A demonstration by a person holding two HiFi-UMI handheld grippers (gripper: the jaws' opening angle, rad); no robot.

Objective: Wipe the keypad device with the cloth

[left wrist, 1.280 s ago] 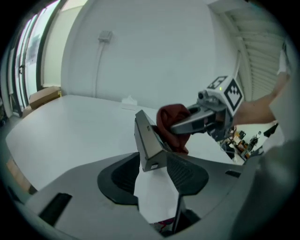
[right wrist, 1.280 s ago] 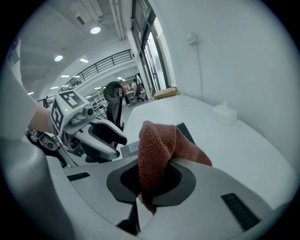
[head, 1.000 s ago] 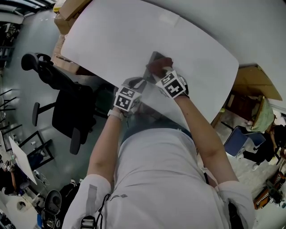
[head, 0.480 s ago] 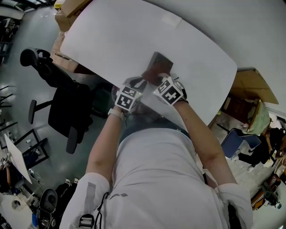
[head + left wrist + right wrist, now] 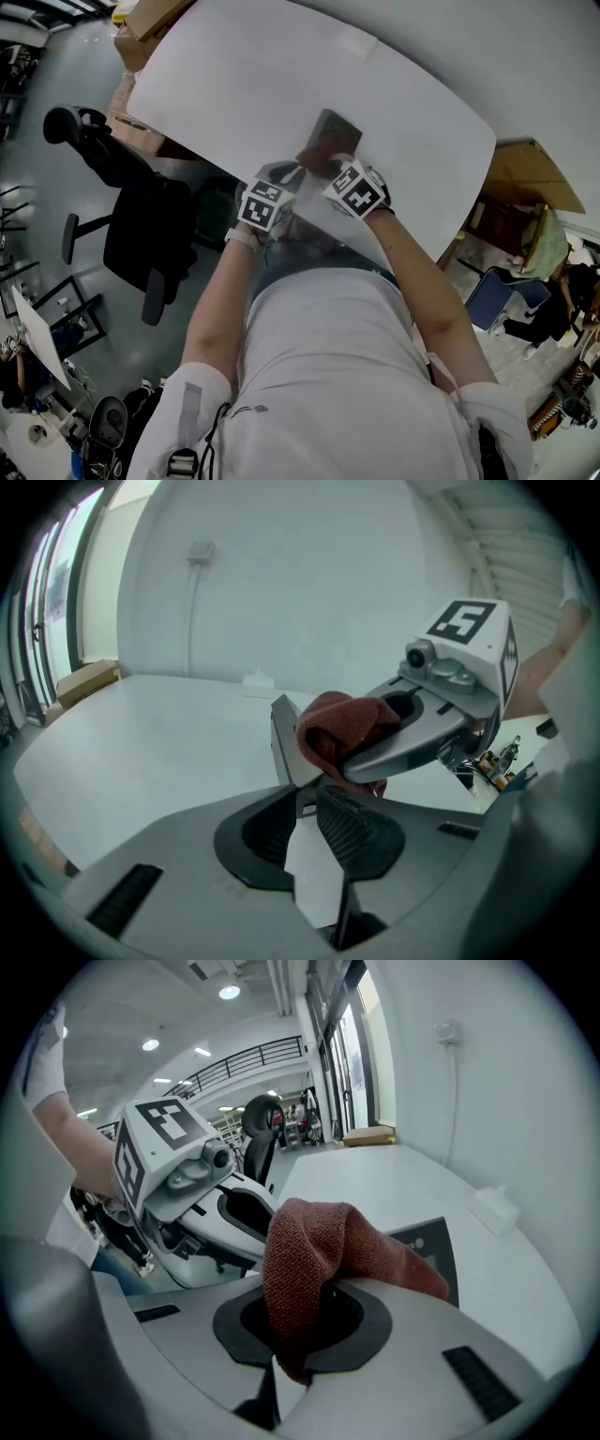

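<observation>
Where one cloth sits, one device.

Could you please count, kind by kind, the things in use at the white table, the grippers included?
Grippers: 2 (left gripper, closing, the keypad device corner between its jaws; right gripper, holding the cloth)
Keypad device: 1
Cloth: 1
Total: 4

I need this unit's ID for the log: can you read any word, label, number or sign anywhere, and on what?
No text reads.
On the keypad device: small white marks on its face, too small to read.
On the marker cubes: square patterns only, no letters.
</observation>
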